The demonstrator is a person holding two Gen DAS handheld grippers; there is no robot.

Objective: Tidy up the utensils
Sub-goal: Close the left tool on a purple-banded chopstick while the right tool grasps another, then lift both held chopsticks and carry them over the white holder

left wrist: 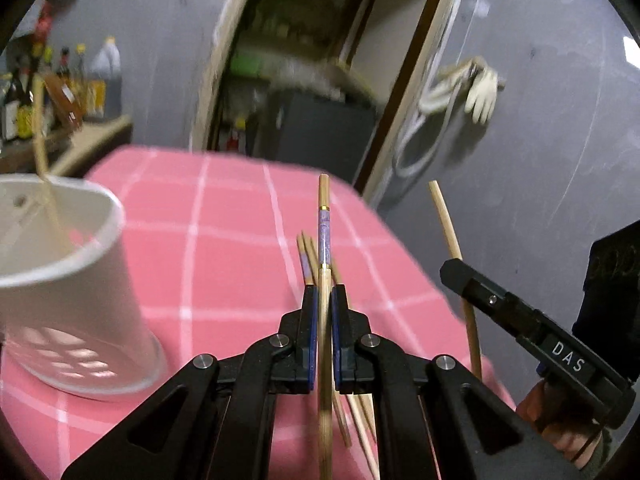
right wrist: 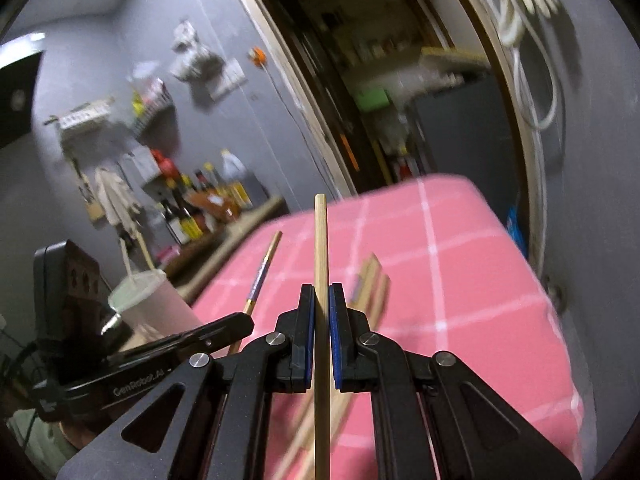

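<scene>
Clamped between the blue pads of the left hand-held gripper (left wrist: pixel 324 292) is 1 chopstick with a purple patterned band (left wrist: pixel 324 232), pointing up and away over the pink checked counter (left wrist: pixel 224 208). Just as tightly, the right hand-held gripper (right wrist: pixel 321 294) pinches 1 plain wooden chopstick (right wrist: pixel 321 240) that stands nearly upright between its pads. Under both tools, several loose chopsticks (right wrist: pixel 370 284) lie in a bunch on the counter. To the left stands a white utensil cup (left wrist: pixel 76 280) with holes in its base, and 1 chopstick (left wrist: pixel 40 128) leans inside it. Farther off, bottles (right wrist: pixel 200 200) crowd a shelf against the grey wall, and a pale glove (left wrist: pixel 482 92) hangs beside an open doorway.
</scene>
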